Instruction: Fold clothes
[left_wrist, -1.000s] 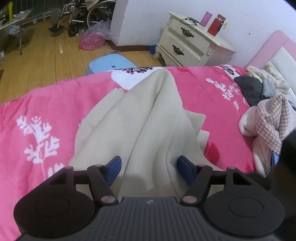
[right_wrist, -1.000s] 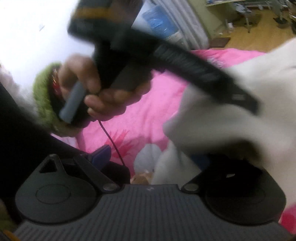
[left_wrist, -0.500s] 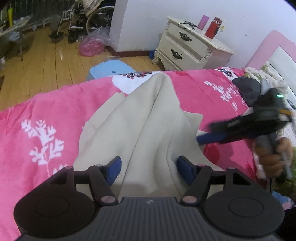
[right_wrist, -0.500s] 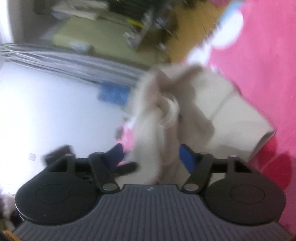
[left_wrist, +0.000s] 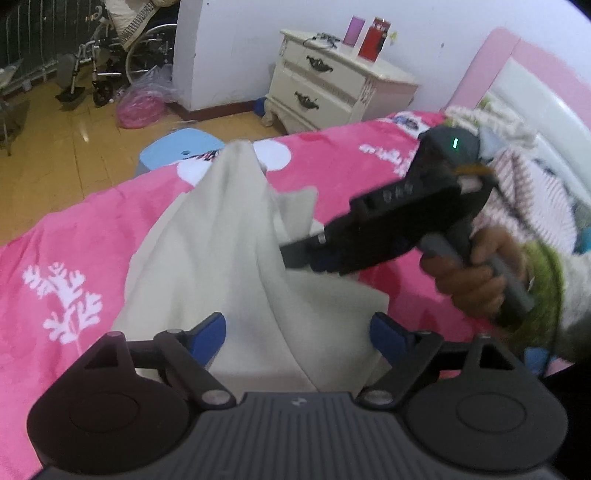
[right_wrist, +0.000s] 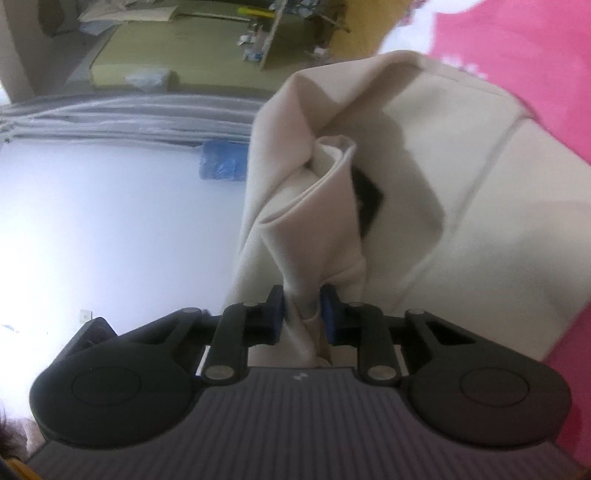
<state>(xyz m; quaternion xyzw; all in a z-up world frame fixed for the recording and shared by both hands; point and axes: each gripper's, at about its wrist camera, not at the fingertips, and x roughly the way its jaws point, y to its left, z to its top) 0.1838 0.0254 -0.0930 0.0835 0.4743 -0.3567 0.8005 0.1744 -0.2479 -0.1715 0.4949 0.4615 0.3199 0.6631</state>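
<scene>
One garment only is in work, and the folding has barely begun. Nearest, the left claw (left_wrist: 297, 332) stands released and has just been opening, the beige garment (left_wrist: 229, 258) draped loosely between its pads. Beside it the right claw (right_wrist: 303, 317) has just been closing and now pinches a bunched fold of that cloth, which is half lifted off the pink bed (left_wrist: 74, 236). Beyond lies a heap of clothes (left_wrist: 517, 177), apparently unfolded. No readable writing anywhere.

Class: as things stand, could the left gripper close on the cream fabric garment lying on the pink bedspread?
Probably yes. The left gripper has just opened its jaws wider, the cream fabric garment lies between them, and nothing blocks it; the right gripper pinches another fold.
</scene>
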